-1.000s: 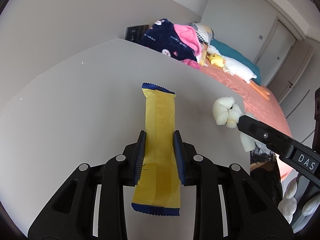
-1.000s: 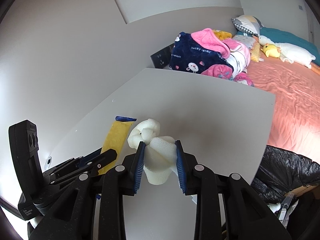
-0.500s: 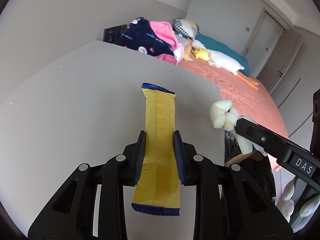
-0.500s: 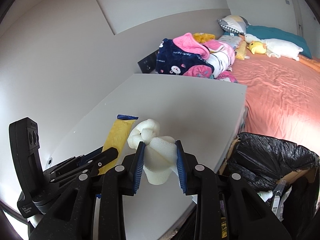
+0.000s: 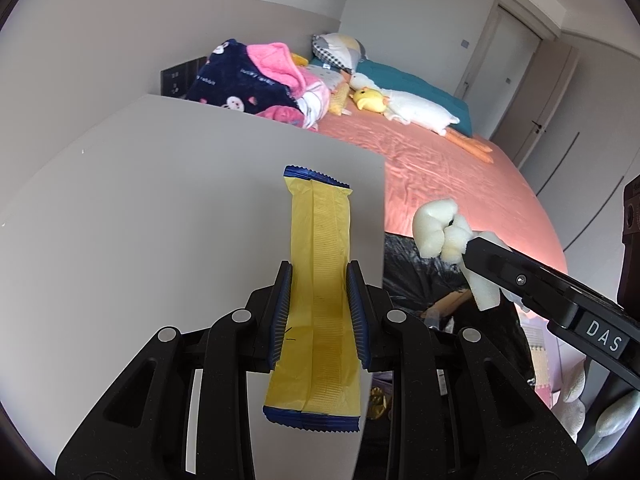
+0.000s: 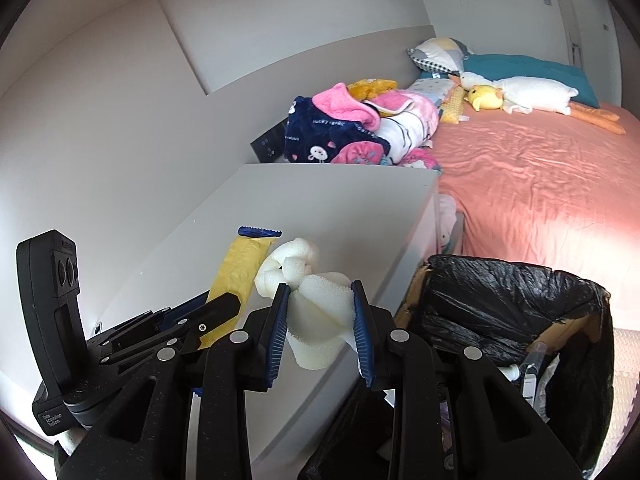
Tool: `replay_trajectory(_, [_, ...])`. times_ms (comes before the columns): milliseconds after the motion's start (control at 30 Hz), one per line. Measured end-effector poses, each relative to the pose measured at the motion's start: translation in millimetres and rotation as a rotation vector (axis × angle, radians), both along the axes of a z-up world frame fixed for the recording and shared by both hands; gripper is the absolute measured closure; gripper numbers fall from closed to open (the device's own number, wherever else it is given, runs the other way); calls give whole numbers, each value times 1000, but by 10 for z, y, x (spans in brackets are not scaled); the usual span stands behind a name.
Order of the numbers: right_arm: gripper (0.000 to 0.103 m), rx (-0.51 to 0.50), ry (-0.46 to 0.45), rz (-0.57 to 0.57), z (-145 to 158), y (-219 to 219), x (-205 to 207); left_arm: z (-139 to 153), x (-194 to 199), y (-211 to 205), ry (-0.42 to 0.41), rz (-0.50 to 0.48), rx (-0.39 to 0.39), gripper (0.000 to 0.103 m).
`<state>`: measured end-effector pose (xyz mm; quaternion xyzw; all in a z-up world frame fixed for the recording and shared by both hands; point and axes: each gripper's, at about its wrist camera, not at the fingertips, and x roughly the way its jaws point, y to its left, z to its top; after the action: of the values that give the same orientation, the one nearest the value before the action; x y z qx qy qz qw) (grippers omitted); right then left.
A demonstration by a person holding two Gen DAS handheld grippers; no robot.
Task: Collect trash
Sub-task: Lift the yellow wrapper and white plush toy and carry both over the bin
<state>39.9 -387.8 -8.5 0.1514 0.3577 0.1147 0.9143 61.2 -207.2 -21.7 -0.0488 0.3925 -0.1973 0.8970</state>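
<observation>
- Left gripper (image 5: 319,300): jaws clamped on a yellow wrapper (image 5: 320,280) with blue crimped ends, held lengthwise above the right edge of the grey desk (image 5: 160,220).
- Right gripper (image 6: 319,316): clamped on a knotted piece of white foam (image 6: 308,292), just right of the wrapper.
- Black-lined bin (image 6: 500,300) below right, beside the desk.
- Far: bed (image 6: 540,184), salmon sheet.
</observation>
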Motion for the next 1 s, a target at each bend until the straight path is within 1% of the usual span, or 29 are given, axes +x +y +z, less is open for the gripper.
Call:
replay_trajectory(567, [70, 1, -6, -109, 33, -540, -376, 62, -178, -531, -2, -114, 6, 76])
replay_trajectory(1000, [70, 11, 1, -206, 33, -942, -596, 58, -303, -943, 5, -226, 16, 76])
